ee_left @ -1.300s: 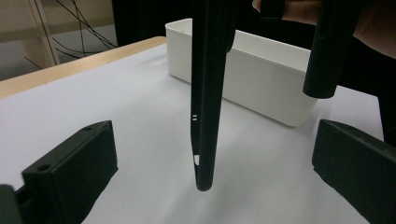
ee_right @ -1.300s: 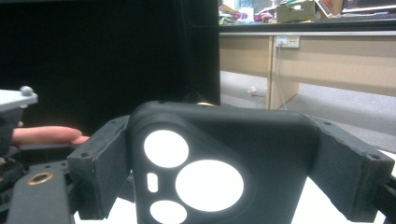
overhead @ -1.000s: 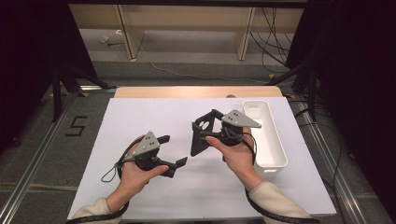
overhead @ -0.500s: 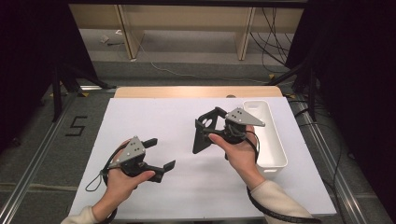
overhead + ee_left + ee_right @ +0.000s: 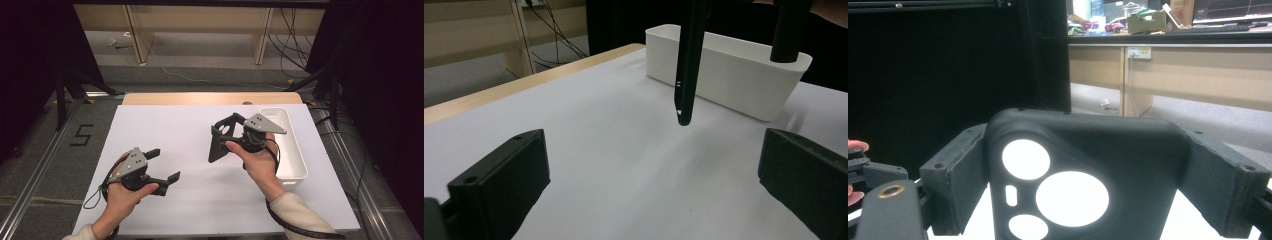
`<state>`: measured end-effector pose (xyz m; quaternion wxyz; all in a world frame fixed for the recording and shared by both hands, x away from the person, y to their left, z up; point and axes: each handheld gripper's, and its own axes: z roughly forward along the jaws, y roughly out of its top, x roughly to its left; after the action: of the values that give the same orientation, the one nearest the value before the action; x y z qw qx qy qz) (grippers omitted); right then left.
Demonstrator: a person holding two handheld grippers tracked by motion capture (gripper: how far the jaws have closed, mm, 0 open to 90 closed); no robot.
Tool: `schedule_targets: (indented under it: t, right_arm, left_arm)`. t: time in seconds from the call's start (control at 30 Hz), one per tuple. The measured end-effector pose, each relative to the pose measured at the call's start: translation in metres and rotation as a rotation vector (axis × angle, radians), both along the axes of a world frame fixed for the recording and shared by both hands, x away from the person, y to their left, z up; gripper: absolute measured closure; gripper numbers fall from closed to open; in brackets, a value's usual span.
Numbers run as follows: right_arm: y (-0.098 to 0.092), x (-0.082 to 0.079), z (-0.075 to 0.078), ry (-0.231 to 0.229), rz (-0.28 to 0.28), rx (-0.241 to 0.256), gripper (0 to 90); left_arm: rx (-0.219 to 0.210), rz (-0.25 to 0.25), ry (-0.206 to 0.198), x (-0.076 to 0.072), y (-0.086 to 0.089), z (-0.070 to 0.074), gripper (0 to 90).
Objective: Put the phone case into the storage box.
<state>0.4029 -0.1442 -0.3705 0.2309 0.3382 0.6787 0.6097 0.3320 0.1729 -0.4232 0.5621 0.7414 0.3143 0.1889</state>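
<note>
A black phone case (image 5: pixel 218 144) with round camera cut-outs hangs upright above the middle of the white table cover, with my right gripper (image 5: pixel 231 125) shut on its top end. In the right gripper view the case (image 5: pixel 1148 170) sits between both jaws of the right gripper (image 5: pixel 1088 176). My left gripper (image 5: pixel 165 164) rests low at the front left, open and empty. In the left gripper view the case (image 5: pixel 686 65) hangs edge-on ahead of the open left gripper (image 5: pixel 651 190), its tip just above the cover.
A long white bin (image 5: pixel 295 150) stands at the right side of the white cover (image 5: pixel 190 120), close behind the right hand; it also shows as the bin (image 5: pixel 724 65) past the case. A wooden table edge (image 5: pixel 210 98) runs along the back.
My left gripper has drawn back toward the front left of the table, still open. The right gripper with the case has barely shifted.
</note>
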Motion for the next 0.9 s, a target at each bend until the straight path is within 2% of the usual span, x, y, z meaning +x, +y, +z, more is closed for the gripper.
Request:
schedule_targets:
  t: [0.33, 0.57, 0.9]
  right_arm:
    - [-0.005, 0.002, 0.003, 0.002, -0.020, 0.001, 14.3]
    - [-0.010, 0.004, 0.007, -0.017, -0.044, -0.004, 14.3]
    - [-0.018, 0.006, 0.012, -0.020, -0.071, -0.001, 14.4]
  left_arm:
    - [0.000, 0.008, 0.004, 0.002, 0.000, -0.004, 0.0]
    - [-0.008, 0.026, 0.007, 0.003, -0.001, -0.003, 0.0]
    - [-0.004, 0.026, -0.002, 0.003, -0.001, -0.003, 0.0]
